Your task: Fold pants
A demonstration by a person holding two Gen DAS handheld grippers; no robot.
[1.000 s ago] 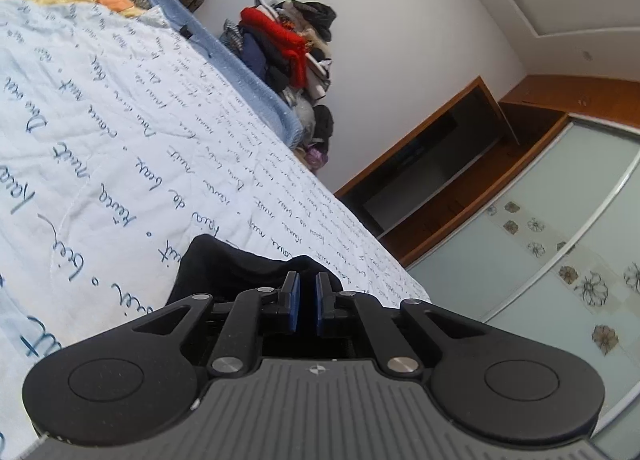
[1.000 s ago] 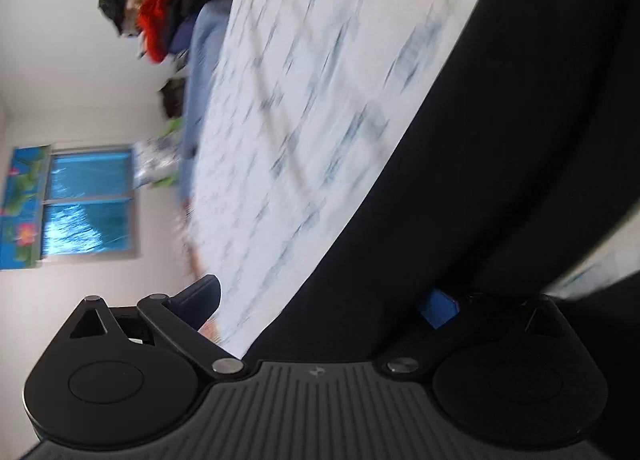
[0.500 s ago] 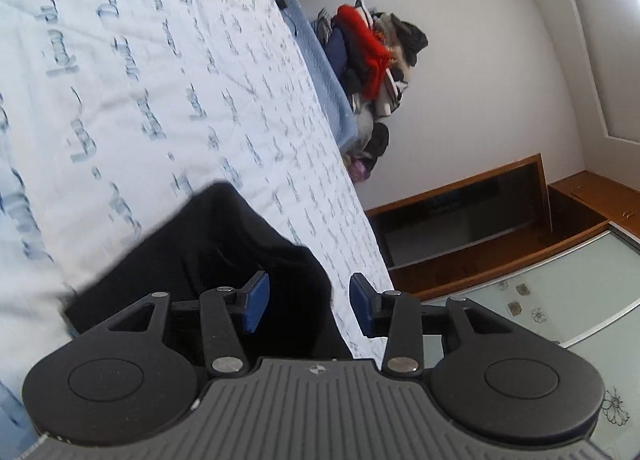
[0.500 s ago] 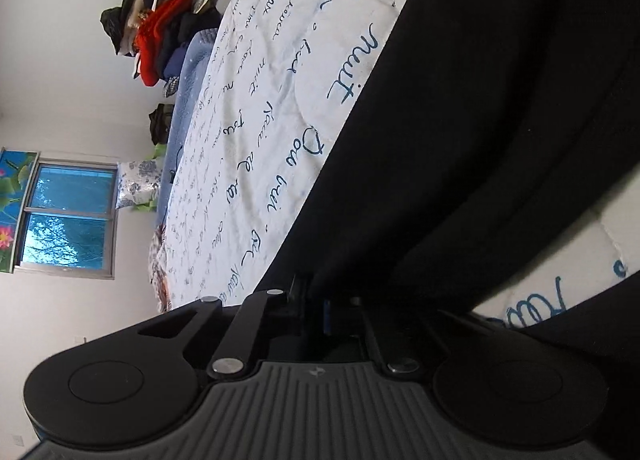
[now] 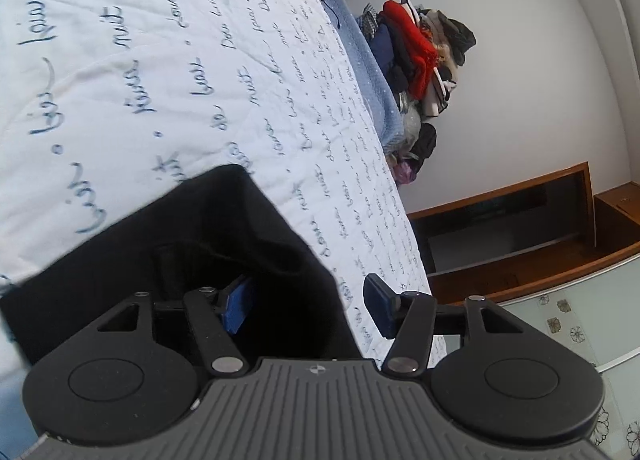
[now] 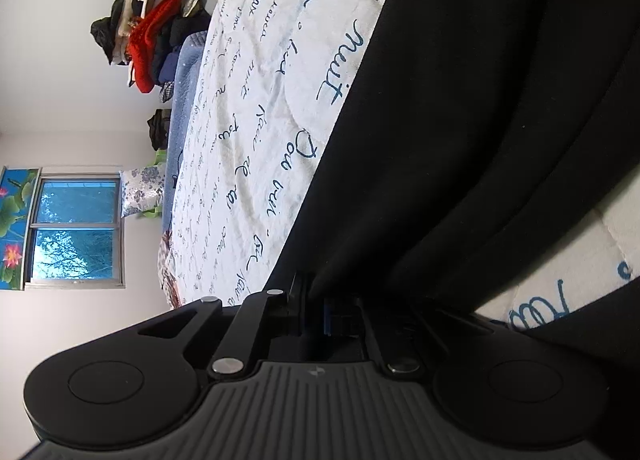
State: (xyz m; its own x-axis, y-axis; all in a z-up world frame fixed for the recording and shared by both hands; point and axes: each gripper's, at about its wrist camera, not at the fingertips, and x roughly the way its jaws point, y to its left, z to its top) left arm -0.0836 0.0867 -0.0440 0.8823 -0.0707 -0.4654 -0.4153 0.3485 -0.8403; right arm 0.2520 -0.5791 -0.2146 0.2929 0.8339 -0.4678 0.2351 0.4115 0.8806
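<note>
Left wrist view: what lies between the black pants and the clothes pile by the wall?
Only the white script-printed quilt, then the blue blanket at the bed's edge, separate the pants from the clothes pile. The left wrist view shows it.

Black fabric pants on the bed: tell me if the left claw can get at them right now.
Probably yes. The left claw is opening with the corner of the black fabric pants between its jaws, nothing blocking it. The white script-printed quilt beyond lies bare.
</note>
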